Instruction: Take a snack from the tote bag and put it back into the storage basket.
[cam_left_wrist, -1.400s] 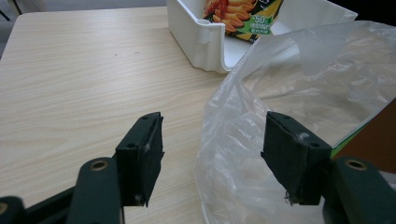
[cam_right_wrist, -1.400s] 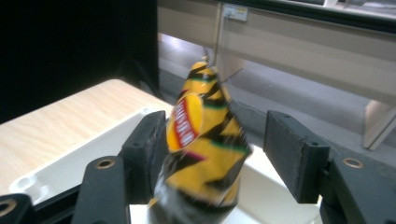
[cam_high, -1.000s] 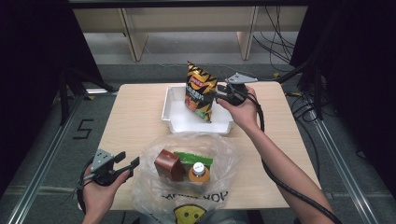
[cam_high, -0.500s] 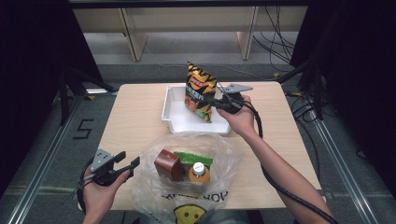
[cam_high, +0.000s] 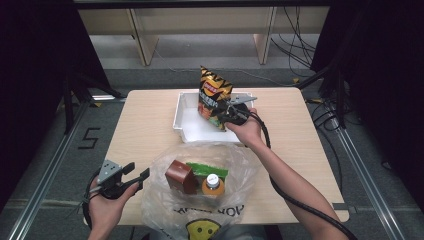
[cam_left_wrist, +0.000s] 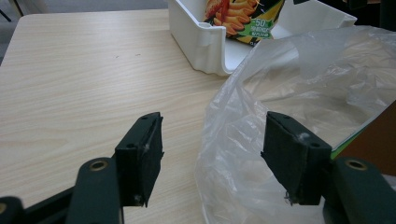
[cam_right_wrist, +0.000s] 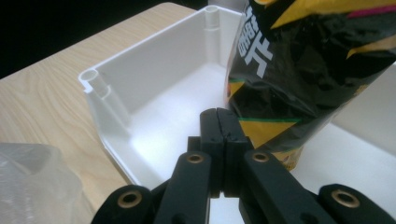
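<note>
Right claw (cam_high: 223, 111), jaws pressed together on the edge of the snack bag (cam_high: 212, 96), holds it upright inside the white bin (cam_high: 186, 120). Left claw (cam_high: 135, 172) gapes wide beside the plastic bag (cam_high: 200, 155), empty.

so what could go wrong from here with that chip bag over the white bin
The right tongs pinch just a thin edge of the chip bag, so it could slip. The bag stands tall in the shallow white bin and might tip over the rim once released. The left tongs straddle the plastic bag edge and could snag it.
</note>
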